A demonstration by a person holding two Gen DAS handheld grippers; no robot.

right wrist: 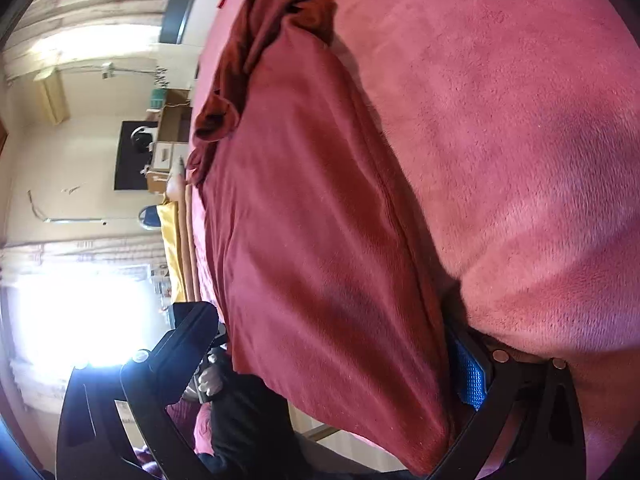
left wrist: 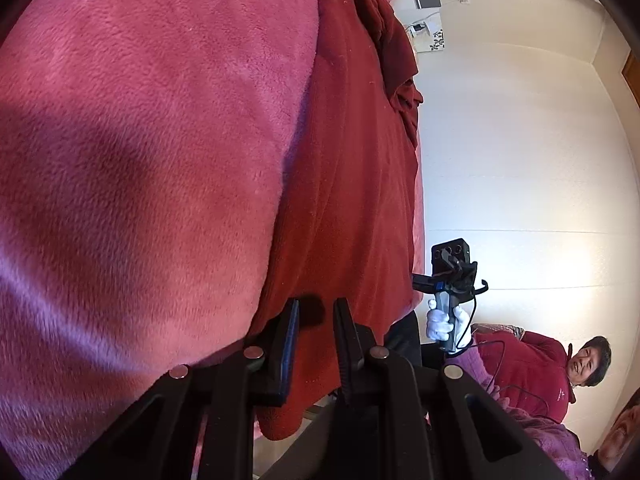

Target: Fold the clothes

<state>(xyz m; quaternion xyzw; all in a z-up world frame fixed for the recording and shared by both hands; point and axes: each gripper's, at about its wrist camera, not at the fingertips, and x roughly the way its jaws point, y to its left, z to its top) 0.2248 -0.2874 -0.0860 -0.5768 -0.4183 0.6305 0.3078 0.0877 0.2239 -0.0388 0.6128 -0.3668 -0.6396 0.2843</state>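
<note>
Fingers of the left gripper [left wrist: 316, 320] stand a narrow gap apart, with the near edge of a dark red fleece garment [left wrist: 344, 200] showing between them; whether the pads press the cloth cannot be told from the left wrist view. One finger carries a blue ribbed pad [left wrist: 294, 336].

On the right gripper [right wrist: 332, 344], the fingers are spread wide, one on each side of the same red garment [right wrist: 320, 240]. One black finger [right wrist: 188, 336] sits off the garment's left edge, clear of the cloth. The other, with its blue pad [right wrist: 472, 376], lies at the garment's right edge, where the cloth meets a pink fleece blanket [right wrist: 500, 140]. Nothing is clamped between them.

That garment lies flat and lengthwise on the pink blanket [left wrist: 140, 160], stretching from near the grippers to the far end, where darker red cloth [right wrist: 280, 12] bunches into folds.

Seen from the left wrist, the right gripper is held by a hand in a white glove [left wrist: 440, 326] just past the garment's right edge. A person in a red jacket [left wrist: 532, 376] sits beyond, before a pale wall [left wrist: 520, 140].
</note>
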